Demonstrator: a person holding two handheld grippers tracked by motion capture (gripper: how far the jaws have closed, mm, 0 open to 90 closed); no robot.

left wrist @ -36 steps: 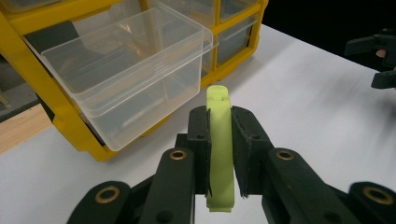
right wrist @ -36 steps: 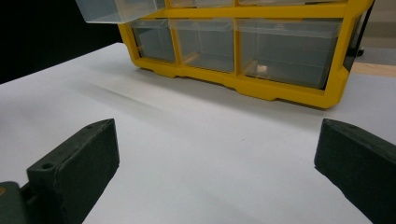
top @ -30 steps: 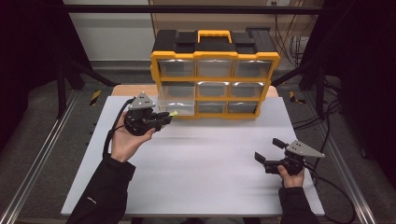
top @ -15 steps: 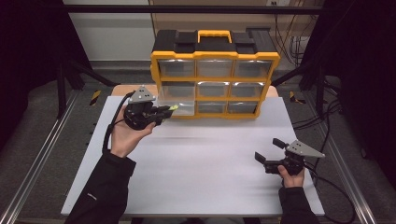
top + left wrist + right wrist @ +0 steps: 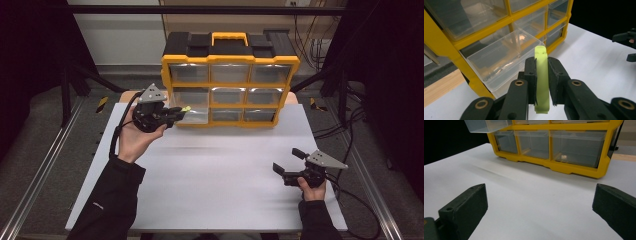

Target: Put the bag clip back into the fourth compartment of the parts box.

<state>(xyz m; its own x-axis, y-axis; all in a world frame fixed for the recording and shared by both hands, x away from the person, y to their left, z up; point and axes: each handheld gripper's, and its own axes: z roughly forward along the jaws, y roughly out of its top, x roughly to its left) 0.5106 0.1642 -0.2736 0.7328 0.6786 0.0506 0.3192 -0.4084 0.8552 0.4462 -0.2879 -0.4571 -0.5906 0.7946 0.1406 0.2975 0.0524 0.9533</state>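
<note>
Pinching a slim lime-green piece in the left claw, pads pressed flat against both its sides, upper end poking out past the fingertips. Just ahead of that claw and a little below: a clear drawer pulled out from the yellow organizer, open top facing up, something small and pale lying toward its back, too blurred to name.

Compared with a second ago, nudged the left claw a touch up and toward the drawer, so that the green tip now hangs at the drawer's near rim rather than short of it. Same grip throughout. Kept the right claw where it was, low over the worktop, well apart from the left one, jaws spread wide with nothing between them.

Judging by this: carrying in hand, placing not yet done. Probably needs a short push further forward over the open drawer, then a release. Worth watching: letting go too early, with the piece dropping in front of the drawer onto the worktop.
</note>
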